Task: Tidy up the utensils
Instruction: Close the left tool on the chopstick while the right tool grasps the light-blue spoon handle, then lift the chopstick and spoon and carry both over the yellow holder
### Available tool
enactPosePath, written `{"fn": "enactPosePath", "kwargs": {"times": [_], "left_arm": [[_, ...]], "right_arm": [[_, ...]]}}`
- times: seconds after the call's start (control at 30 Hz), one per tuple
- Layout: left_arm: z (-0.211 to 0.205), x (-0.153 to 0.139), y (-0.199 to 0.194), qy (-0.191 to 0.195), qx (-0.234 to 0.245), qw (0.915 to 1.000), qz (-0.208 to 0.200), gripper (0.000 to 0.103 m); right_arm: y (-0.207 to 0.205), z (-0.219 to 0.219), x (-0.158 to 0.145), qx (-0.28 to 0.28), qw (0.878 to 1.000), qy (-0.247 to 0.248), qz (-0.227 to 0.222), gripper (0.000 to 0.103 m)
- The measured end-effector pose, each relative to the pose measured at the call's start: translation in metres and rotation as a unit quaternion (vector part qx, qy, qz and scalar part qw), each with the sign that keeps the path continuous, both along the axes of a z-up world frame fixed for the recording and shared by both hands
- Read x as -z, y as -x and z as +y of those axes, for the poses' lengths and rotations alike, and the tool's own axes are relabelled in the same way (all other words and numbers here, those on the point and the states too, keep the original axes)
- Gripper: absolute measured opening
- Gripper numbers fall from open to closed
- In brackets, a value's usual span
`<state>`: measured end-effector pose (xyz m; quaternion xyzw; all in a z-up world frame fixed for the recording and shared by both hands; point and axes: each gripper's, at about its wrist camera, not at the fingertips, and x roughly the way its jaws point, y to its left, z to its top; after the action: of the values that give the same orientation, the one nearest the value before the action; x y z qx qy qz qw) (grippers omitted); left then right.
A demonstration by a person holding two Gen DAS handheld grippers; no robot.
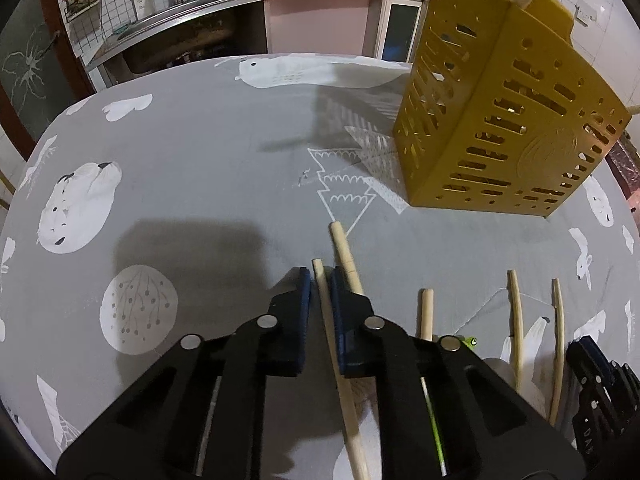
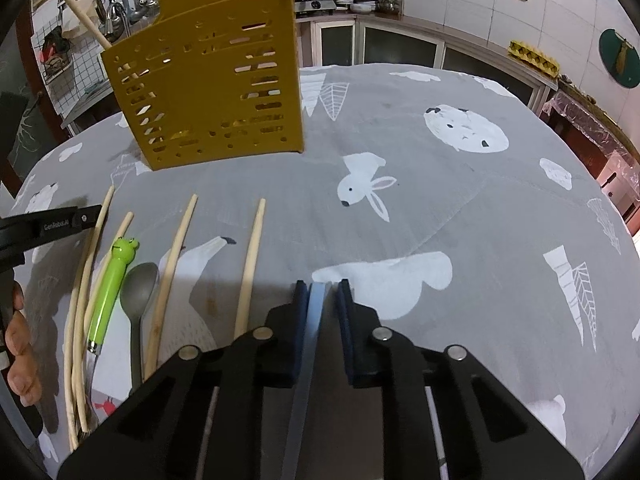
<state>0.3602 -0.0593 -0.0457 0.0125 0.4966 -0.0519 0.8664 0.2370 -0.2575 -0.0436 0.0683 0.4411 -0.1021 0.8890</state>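
My left gripper [image 1: 320, 277] is shut on a thin wooden chopstick [image 1: 334, 352] that runs back between its pads; the tip pokes out just past them. A thicker wooden stick [image 1: 343, 254] lies on the cloth beside its right finger. My right gripper [image 2: 322, 286] is shut on a flat pale-blue utensil handle [image 2: 314, 320]. The yellow slotted utensil holder [image 1: 500, 120] [image 2: 208, 92] stands upright on the table beyond both grippers, with pale sticks [image 2: 86, 20] poking out of it.
More chopsticks [image 2: 176, 256], a green frog-handled utensil [image 2: 114, 280] and a metal spoon [image 2: 138, 292] lie in a row on the grey printed tablecloth [image 2: 440, 200]. A hand [image 2: 18, 340] shows at the left edge. A kitchen counter [image 1: 192, 20] lies behind.
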Motion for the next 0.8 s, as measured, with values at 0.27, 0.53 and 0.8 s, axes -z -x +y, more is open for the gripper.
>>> {"fn": "enactPosePath", "kwargs": {"times": [0.27, 0.53, 0.8], "left_arm": [[0.0, -0.003, 0.008, -0.011, 0.01, 0.9998, -0.011, 0.005], [0.011, -0.021, 0.024, -0.012, 0.008, 0.999, -0.042, 0.004], [0.027, -0.071, 0.06, -0.006, 0.015, 0.9902, -0.139, 0.004]], "right_arm": [[0.001, -0.006, -0.001, -0.007, 1.0, -0.018, -0.012, 0.009], [0.004, -0.014, -0.012, -0.011, 0.999, -0.032, -0.035, 0.008], [0.017, -0.017, -0.047, -0.025, 0.994, -0.035, -0.097, 0.008]]}}
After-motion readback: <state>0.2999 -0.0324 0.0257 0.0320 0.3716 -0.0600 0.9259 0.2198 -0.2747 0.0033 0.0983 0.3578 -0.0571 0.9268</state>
